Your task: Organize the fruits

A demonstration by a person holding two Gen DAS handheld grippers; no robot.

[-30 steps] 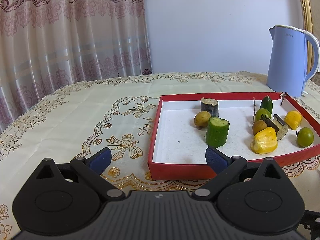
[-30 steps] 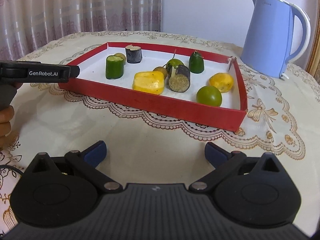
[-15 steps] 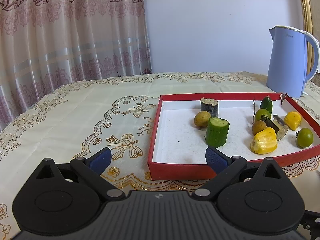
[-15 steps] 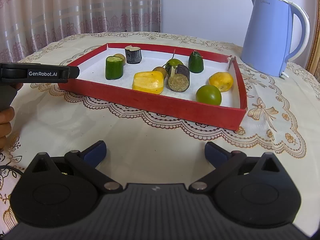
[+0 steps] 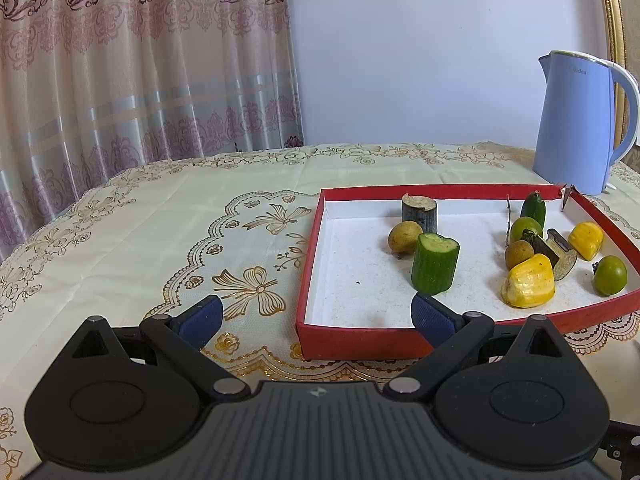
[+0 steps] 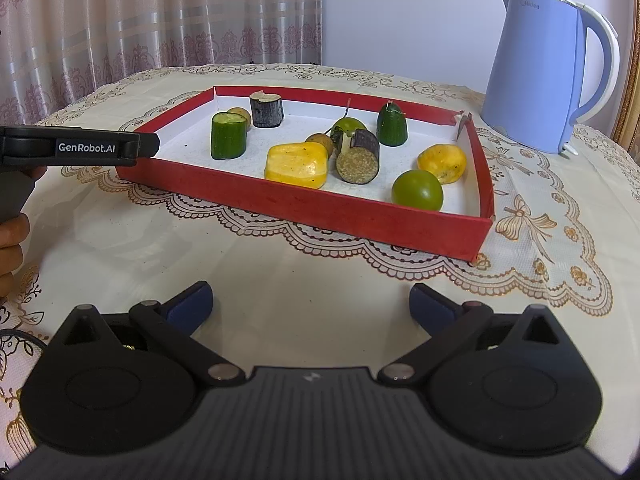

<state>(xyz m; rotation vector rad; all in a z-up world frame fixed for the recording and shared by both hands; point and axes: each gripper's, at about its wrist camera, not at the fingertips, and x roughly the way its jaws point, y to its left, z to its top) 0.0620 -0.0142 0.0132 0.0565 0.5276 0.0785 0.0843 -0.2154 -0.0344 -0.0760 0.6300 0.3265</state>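
Note:
A red tray (image 5: pixel 360 338) (image 6: pixel 304 204) with a white floor holds several pieces. Among them are an upright cucumber chunk (image 5: pixel 435 263) (image 6: pixel 228 136), a yellow pepper piece (image 5: pixel 528 281) (image 6: pixel 297 164), a green lime (image 5: pixel 609 275) (image 6: pixel 417 190), eggplant chunks (image 6: pixel 358 157) and small brown fruits (image 5: pixel 405 237). My left gripper (image 5: pixel 316 316) is open and empty at the tray's near left corner. My right gripper (image 6: pixel 310 304) is open and empty over the cloth in front of the tray. The left gripper's body (image 6: pixel 80 146) shows at the left of the right wrist view.
A blue electric kettle (image 5: pixel 576 124) (image 6: pixel 548 68) stands behind the tray's far right corner. A patterned cloth (image 5: pixel 160 240) covers the table. Curtains (image 5: pixel 140 60) hang behind on the left, and a plain wall stands at the back.
The right gripper has drifted very slightly; the tray sits a touch lower in its view. The left gripper and all pieces hold still.

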